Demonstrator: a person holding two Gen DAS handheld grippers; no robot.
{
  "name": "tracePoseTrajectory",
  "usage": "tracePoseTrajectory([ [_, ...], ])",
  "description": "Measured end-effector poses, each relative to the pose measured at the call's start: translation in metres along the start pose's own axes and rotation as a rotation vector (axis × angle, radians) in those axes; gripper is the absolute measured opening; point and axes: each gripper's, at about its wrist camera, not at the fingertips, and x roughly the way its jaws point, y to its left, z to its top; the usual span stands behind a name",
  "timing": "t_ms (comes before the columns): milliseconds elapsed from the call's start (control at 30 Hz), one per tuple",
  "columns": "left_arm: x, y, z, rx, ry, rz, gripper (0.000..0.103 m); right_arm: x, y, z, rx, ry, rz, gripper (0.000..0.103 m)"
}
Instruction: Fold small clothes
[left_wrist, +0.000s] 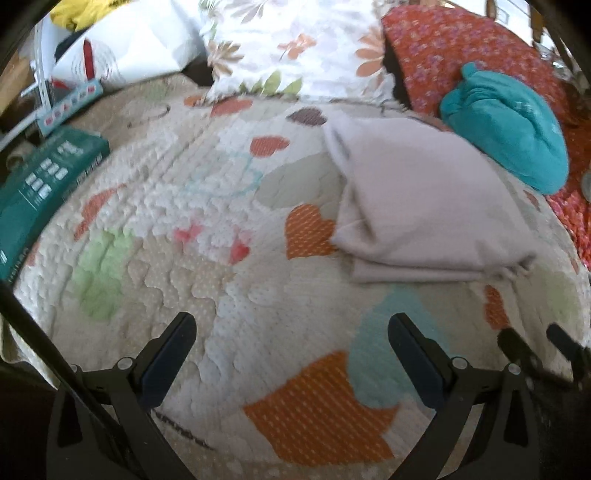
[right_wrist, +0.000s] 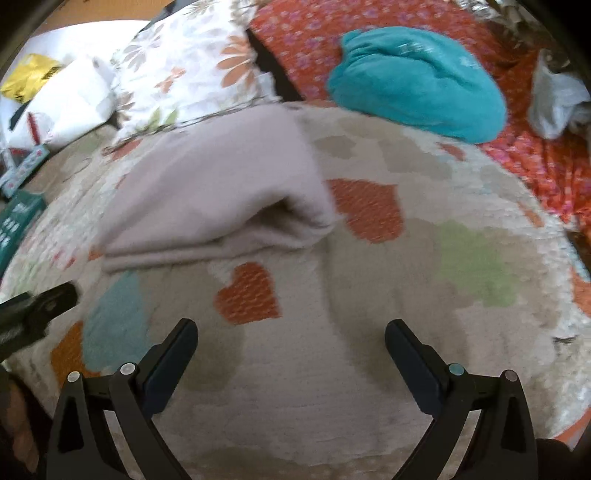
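Currently, with each hand-held gripper, left (left_wrist: 291, 352) and right (right_wrist: 291, 352), spread apart and empty, the folded beige garment (left_wrist: 417, 199) rests on the quilted bed (left_wrist: 207, 229); next, grip the teal garment (right_wrist: 417, 81) by an edge.

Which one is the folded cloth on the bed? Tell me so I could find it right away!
Start at the big quilt with orange hearts that covers the bed. Near its far side, just in front of the flowery pillow, lies the folded cloth. It is plain pale lilac-grey and flat, in neat layers, unlike the teal bundle beside it, which is lumpy and bright.
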Motion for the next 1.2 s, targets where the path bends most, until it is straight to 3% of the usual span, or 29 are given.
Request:
tracePoseTrajectory([
  [133,-0.012,-0.009,-0.009,0.028,-0.011,-0.023,0.103,-0.004,-0.004,0.001,-0.004,-0.014,-0.039,0.103],
  [467,-0.012,-0.020,-0.021,0.073,0.033,-0.044,0.103,-0.004,-0.022,0.004,0.097,0.022,0.035,0.103],
  [1200,-0.006,-0.022,-0.028,0.097,0.094,-0.095,0.103,-0.003,-0.019,0.005,0.059,0.013,0.008,0.103],
])
